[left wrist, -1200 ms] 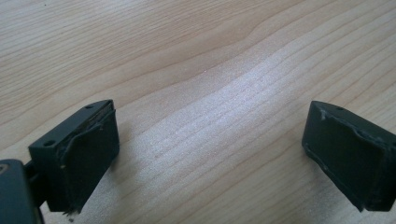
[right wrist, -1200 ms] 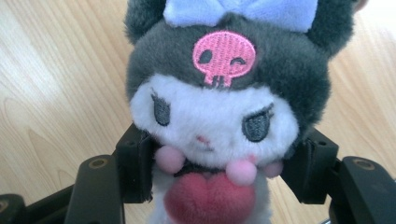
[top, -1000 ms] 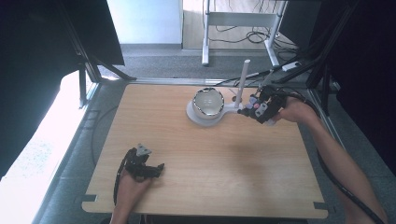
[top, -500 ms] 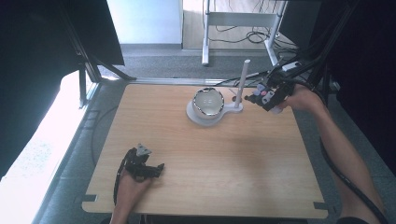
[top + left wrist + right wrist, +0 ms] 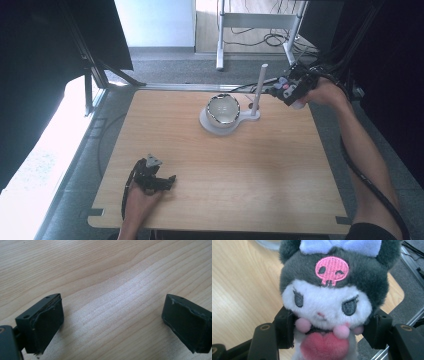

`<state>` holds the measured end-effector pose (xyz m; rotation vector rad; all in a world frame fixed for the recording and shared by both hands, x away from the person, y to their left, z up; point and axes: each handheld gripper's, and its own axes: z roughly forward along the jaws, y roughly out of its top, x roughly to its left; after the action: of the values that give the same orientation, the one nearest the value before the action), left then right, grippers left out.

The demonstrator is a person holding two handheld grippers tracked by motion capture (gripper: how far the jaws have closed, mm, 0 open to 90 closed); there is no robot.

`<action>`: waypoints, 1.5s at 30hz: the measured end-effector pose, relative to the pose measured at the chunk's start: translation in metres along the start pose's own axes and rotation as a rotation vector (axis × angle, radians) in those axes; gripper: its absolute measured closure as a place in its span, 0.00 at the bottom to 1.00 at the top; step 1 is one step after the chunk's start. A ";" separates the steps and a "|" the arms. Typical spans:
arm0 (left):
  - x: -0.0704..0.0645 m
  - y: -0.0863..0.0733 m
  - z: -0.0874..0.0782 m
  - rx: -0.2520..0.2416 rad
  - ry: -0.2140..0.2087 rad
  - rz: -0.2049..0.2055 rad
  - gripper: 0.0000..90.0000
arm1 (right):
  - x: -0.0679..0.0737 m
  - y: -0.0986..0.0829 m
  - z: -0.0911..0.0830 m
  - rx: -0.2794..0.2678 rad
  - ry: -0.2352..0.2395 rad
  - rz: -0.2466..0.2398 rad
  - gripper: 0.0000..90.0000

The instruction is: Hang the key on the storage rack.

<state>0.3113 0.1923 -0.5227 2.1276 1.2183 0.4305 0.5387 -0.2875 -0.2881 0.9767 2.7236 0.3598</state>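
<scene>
The right hand-held gripper [image 5: 329, 332] pinches the plush toy [image 5: 329, 297] at its neck, a sensible hold since it looks light, soft and squashy, unlikely to slip.

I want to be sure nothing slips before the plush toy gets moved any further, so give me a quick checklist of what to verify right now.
1. Right tongs shut on the plush toy: ok, its jaws press both sides of the toy below the head.
2. Toy lifted off the table: ok, the right hand holds it above the far right corner.
3. Grip secure against slipping: cannot tell, the soft plush hides how deep the jaws bite.
4. Bowl and upright white post on the white stand, apart from the right tongs: ok.
5. Left tongs out of the way: ok, open, empty, low over bare wood at the near left.
</scene>
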 end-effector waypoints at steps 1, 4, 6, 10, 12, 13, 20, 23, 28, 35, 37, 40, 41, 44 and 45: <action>0.000 0.000 0.000 0.000 0.000 0.000 0.04 | -0.002 0.002 -0.001 -0.003 -0.002 0.001 0.41; 0.000 0.000 0.000 0.000 0.000 0.000 0.04 | -0.007 0.008 -0.006 -0.015 -0.011 0.012 0.41; 0.000 0.000 0.000 0.000 0.000 0.000 0.04 | -0.010 0.011 -0.008 -0.017 -0.015 0.015 0.41; 0.000 0.000 0.000 0.000 0.000 0.000 0.04 | -0.012 0.016 -0.009 -0.018 -0.024 0.023 0.41; 0.000 0.000 0.000 0.000 0.000 0.000 0.04 | -0.014 0.019 -0.010 -0.020 -0.029 0.026 0.41; 0.000 0.000 0.000 0.000 0.000 0.000 0.04 | -0.015 0.020 -0.010 -0.023 -0.028 0.027 0.41; 0.000 0.000 0.000 0.000 0.001 0.000 0.04 | -0.015 0.028 -0.010 -0.036 -0.032 0.029 0.41; 0.000 0.000 0.000 0.000 0.001 0.001 0.04 | -0.014 0.031 -0.013 -0.049 -0.043 0.026 0.41; 0.000 0.000 0.000 0.000 0.000 0.000 0.04 | -0.013 0.033 -0.015 -0.052 -0.044 0.030 0.41; 0.000 0.000 0.000 0.000 0.001 0.000 0.04 | -0.002 0.037 -0.008 -0.048 -0.012 0.002 0.41; 0.000 0.000 0.000 0.000 0.001 0.000 0.04 | 0.002 0.038 -0.003 -0.045 0.005 -0.009 0.41; 0.000 0.000 0.000 0.000 0.001 0.000 0.04 | 0.009 0.039 0.005 -0.034 0.024 -0.018 0.41; 0.000 0.000 0.000 0.000 0.001 0.000 0.04 | 0.011 0.038 0.009 -0.033 0.030 -0.017 0.41; 0.000 0.000 0.000 0.000 0.000 0.000 0.04 | 0.017 0.037 0.025 -0.020 0.052 -0.022 0.41; 0.000 0.000 0.000 -0.002 0.001 -0.001 0.04 | 0.017 0.037 0.025 -0.020 0.052 -0.022 0.41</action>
<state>0.3113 0.1922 -0.5229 2.1252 1.2189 0.4327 0.5553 -0.2453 -0.3030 0.9444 2.7696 0.4139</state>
